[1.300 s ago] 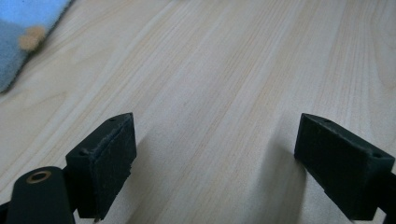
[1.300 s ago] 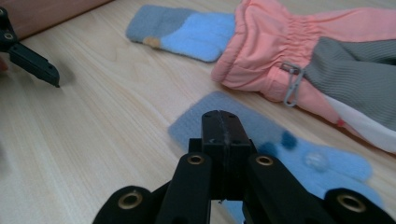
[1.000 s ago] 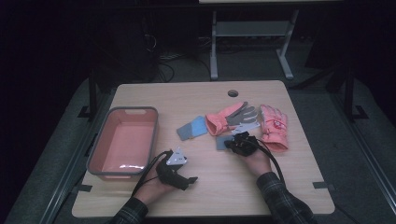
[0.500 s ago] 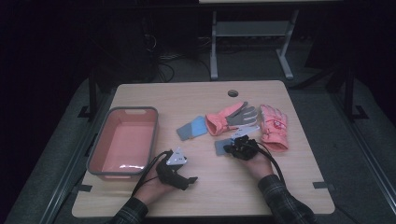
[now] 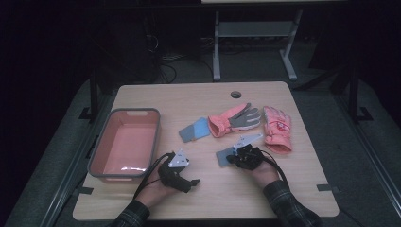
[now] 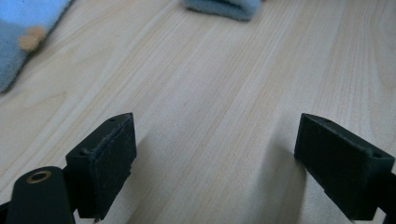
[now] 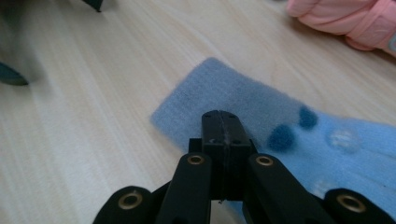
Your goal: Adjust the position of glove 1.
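the step in hand looks like picking up the blue fleece sock (image 7: 243, 107) that the right gripper (image 7: 223, 122) has pinched, most likely to carry it to the pink bin (image 5: 97, 153) on the far side of the left gripper. in the right gripper view the two black fingers (image 7: 212, 135) are pressed together, with the sock's cuff end spreading out just beyond and under their tips; i judge they are clamped on a fold of the fleece, though the pinched bit itself is hidden between them.

to do this well, lift straight up and slowly at first, so that a thin pinch of soft fabric does not slip out. keep the squeeze firm through the lift. let the rest of the sock, which trails to the right of the fingers with its dark and pale dots, come clear of the counter (image 5: 198, 101) before moving sideways, or it will drag. steer away from the pink glove (image 7: 345, 21) lying beyond the fingers.

the left gripper (image 6: 215, 154) has its fingers (image 6: 102, 161) wide apart with nothing but bare counter between them. another blue sock (image 6: 23, 44) lies ahead and to the left of them, well apart. it could stay parked, or be ready to catch the hanging end.
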